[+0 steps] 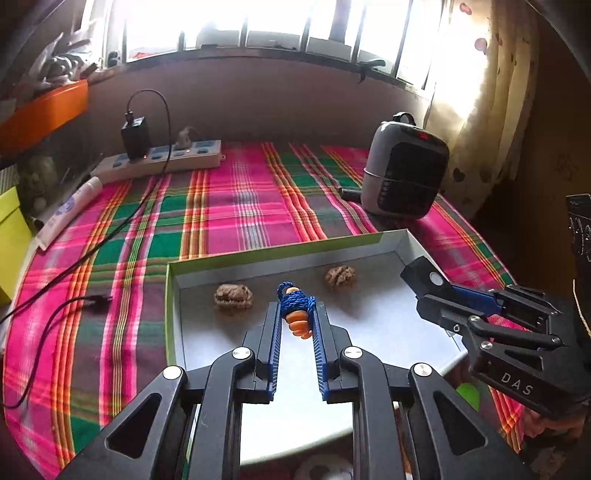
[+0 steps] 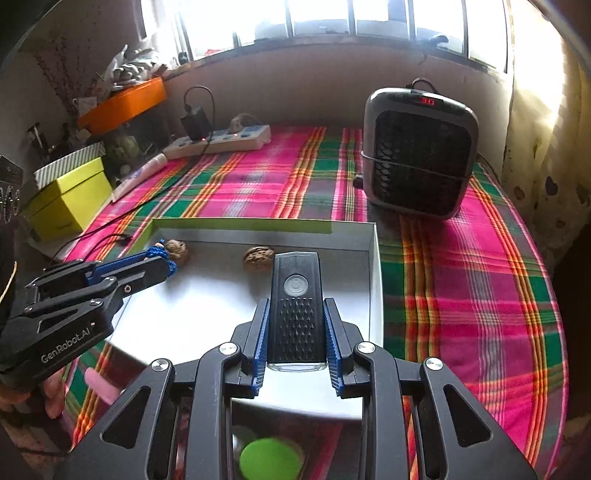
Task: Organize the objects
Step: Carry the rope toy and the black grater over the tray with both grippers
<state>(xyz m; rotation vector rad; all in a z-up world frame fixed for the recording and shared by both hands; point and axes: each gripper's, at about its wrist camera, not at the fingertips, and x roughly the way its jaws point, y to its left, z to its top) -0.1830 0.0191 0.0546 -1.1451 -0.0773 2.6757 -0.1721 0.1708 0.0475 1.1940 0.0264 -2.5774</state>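
Plaid cloth (image 1: 229, 206) under a barred window (image 2: 332, 18) — left gripper (image 1: 295, 317) grips a corded toy (image 1: 295, 306), right gripper (image 2: 295, 321) a black light (image 2: 295, 295).

The right gripper (image 2: 296, 325) clamps a black light (image 2: 295, 295) over the tray (image 2: 375, 280), near its right wall. Two walnuts (image 2: 176, 249) (image 2: 258, 254) lie by the tray's far wall. At the tray's left edge the left gripper (image 2: 162, 262) grips a blue cord bundle (image 2: 157, 254). A heater (image 2: 419, 151) stands on the table's far right corner, a power strip (image 2: 221, 142) along its far edge.
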